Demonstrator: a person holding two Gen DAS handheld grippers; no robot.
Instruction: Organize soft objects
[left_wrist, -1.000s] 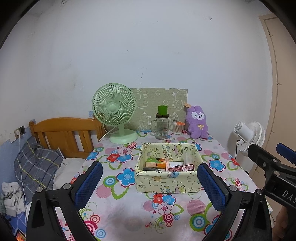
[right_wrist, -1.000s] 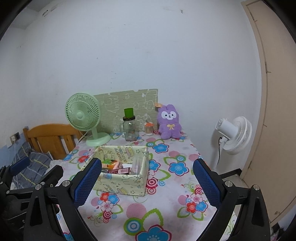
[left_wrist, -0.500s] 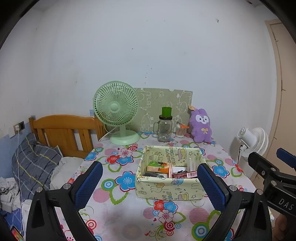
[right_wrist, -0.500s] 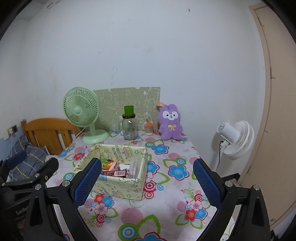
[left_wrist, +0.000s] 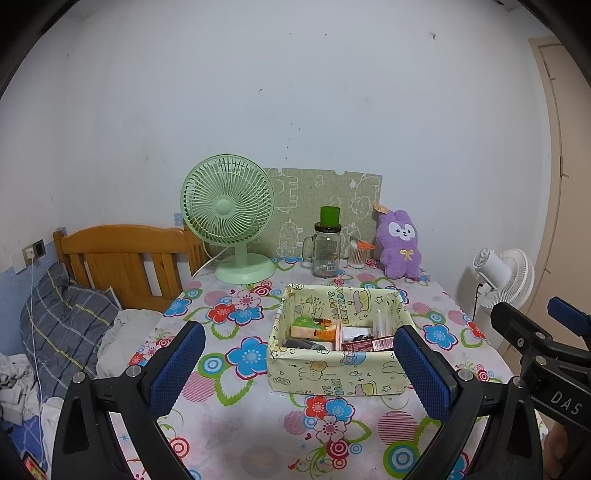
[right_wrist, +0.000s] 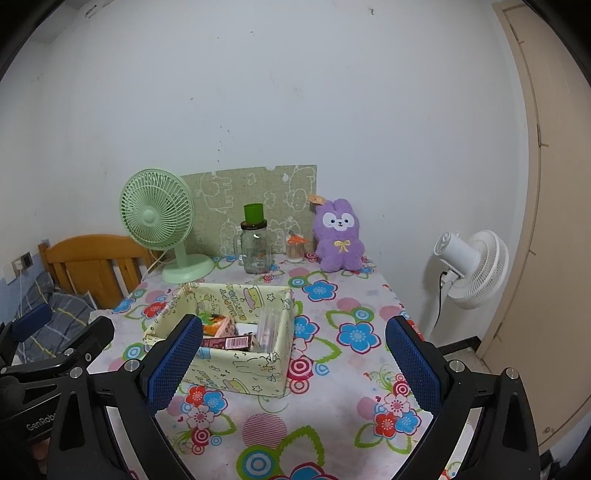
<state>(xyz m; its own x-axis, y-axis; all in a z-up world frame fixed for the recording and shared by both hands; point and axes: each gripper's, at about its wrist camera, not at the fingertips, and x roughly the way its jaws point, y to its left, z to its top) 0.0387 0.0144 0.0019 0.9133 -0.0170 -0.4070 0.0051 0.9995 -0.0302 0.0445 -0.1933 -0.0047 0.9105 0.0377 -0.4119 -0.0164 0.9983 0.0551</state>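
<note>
A purple plush rabbit sits upright at the back of the flowered table, against the wall; it also shows in the right wrist view. A pale yellow fabric box holding packets stands mid-table; in the right wrist view the box lies left of centre. My left gripper is open and empty, above the table's near part in front of the box. My right gripper is open and empty, to the right of the left one.
A green desk fan, a glass jar with a green lid and a small swab jar stand at the back. A white floor fan stands right of the table. A wooden bed headboard is at the left.
Both grippers have drawn back and tilted up a little, so the table and box sit lower and smaller in view. Both stay open and empty.
</note>
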